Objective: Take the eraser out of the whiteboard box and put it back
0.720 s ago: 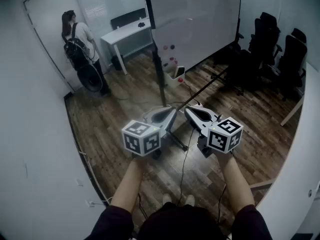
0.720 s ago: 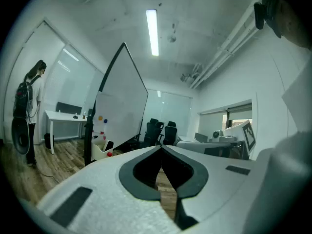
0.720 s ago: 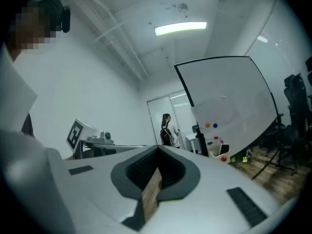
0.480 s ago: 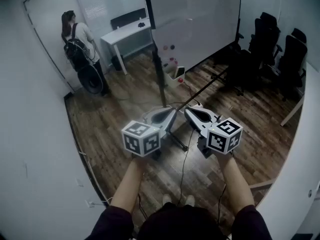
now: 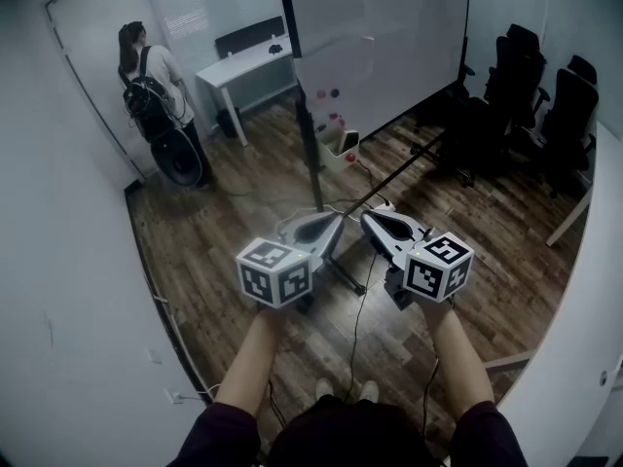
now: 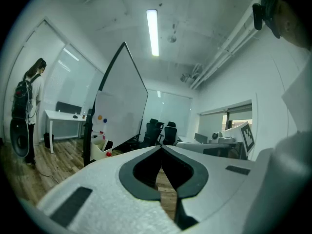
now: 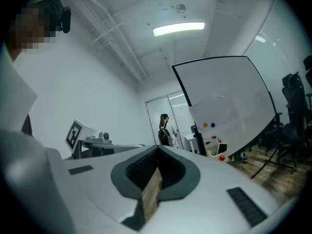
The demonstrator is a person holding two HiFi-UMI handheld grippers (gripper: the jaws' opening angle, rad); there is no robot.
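The white whiteboard box point(image 5: 341, 150) hangs at the lower edge of the whiteboard point(image 5: 380, 37), well ahead of both grippers. A dark thing stands in the box; I cannot tell whether it is the eraser. The box also shows small in the left gripper view point(image 6: 101, 148) and in the right gripper view point(image 7: 215, 150). My left gripper point(image 5: 340, 216) and right gripper point(image 5: 365, 215) are held side by side at waist height over the wooden floor, both pointing toward the board. Each has its jaws shut with nothing between them point(image 6: 161, 148) point(image 7: 157, 149).
A person with a backpack point(image 5: 148, 78) stands at the far left by a glass door. A white desk point(image 5: 248, 64) is behind the board's black post point(image 5: 310, 139). Black office chairs point(image 5: 531, 90) line the right side. Cables point(image 5: 358, 300) run across the floor.
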